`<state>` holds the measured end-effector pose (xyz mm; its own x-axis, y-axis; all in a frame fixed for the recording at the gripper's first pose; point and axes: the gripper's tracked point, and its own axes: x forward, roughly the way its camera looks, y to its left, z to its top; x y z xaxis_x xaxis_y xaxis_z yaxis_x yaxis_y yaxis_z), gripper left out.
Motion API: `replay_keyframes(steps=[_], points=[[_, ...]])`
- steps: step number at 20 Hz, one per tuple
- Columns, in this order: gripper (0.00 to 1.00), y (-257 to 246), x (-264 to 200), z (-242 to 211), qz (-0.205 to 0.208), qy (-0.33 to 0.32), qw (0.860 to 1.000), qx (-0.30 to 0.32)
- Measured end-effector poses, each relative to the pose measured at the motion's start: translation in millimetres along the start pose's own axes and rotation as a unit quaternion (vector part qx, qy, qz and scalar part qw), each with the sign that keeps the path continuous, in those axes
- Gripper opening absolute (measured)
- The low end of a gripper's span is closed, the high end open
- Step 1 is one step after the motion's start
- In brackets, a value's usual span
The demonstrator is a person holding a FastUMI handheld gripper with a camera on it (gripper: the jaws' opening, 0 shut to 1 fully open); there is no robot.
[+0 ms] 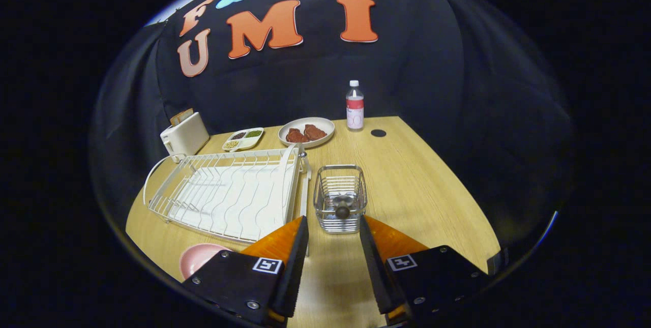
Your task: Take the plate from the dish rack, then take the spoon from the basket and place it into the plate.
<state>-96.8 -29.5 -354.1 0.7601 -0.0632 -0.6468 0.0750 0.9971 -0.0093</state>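
So the gripper point(333, 226) is spread wide with nothing in it, and the basket point(340, 198) sits dead ahead, just past my fingertips and lined up with the gap. The spoon point(342, 209) is in there, and it looks like it's standing roughly on end with its handle pointing up at me, so I'm guessing I go in from above. The pink plate point(199, 258) is already down on the worktop point(422, 190), just beside my left finger, looks bare. The rack point(229, 193) next to the basket holds nothing. Further back there's a dish with meat point(306, 132), a divided tray point(244, 139), a toaster point(184, 136) and a bottle point(354, 106).
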Motion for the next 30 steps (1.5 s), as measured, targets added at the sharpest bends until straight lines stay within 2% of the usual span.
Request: replay_keyframes(steps=[2, 3, 6, 10, 11, 13, 21, 30], points=[[0.60, 0, 8, 14, 0.003, -0.044, 0.999, -0.023], [0.56, 2, 14, 15, 0.007, -0.052, 0.998, -0.032], [0.49, 1, 31, 3, 0.011, -0.043, 0.998, -0.045], [0.30, -4, 46, -2, 0.003, -0.031, 0.999, -0.045], [0.21, -5, 47, -3, 0.004, -0.025, 0.999, -0.043], [0.15, -5, 46, 2, 0.008, -0.023, 0.999, -0.042], [0.10, 0, 39, 55, 0.025, -0.034, 0.999, -0.032], [0.10, 20, -9, 134, 0.045, -0.085, 0.994, -0.046]])
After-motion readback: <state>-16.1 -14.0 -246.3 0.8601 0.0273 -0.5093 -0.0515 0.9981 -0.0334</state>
